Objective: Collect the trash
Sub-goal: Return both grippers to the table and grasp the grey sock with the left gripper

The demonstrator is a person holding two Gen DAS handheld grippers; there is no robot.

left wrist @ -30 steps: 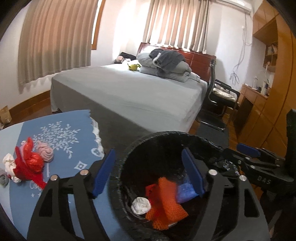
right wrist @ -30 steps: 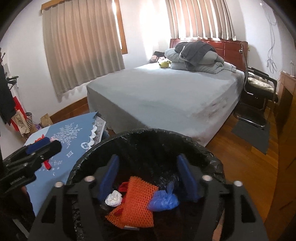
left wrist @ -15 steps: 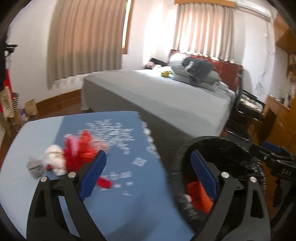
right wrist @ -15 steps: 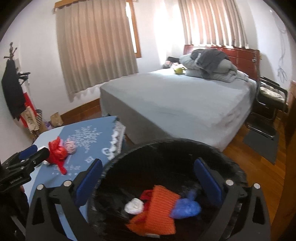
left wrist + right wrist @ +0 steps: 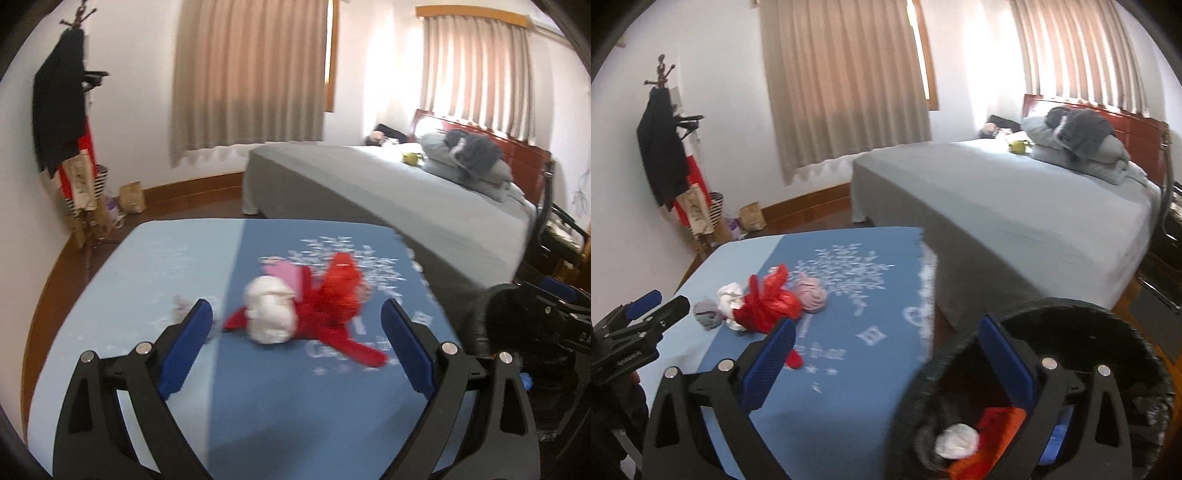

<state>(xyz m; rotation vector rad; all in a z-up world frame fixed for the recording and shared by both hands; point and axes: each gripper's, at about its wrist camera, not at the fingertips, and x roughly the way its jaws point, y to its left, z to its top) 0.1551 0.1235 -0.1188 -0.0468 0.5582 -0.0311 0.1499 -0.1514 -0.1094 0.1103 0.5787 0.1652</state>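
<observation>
Back at the table (image 5: 155, 266) for more trash: my left gripper (image 5: 297, 325) and right gripper (image 5: 886, 341) have just been opening, both empty. Next, I'd close left on the white wad (image 5: 271, 314), then the bin (image 5: 1123, 321)

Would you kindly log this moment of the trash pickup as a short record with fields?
left hand-held gripper: open, empty, aimed at the pile
right hand-held gripper: open, empty, between table and bin
trash on table: red plastic bag, white wad, pink ball, grey scrap
table: blue cloth
bin: black liner, beside table
in bin: white wad, orange mesh, blue piece
</observation>
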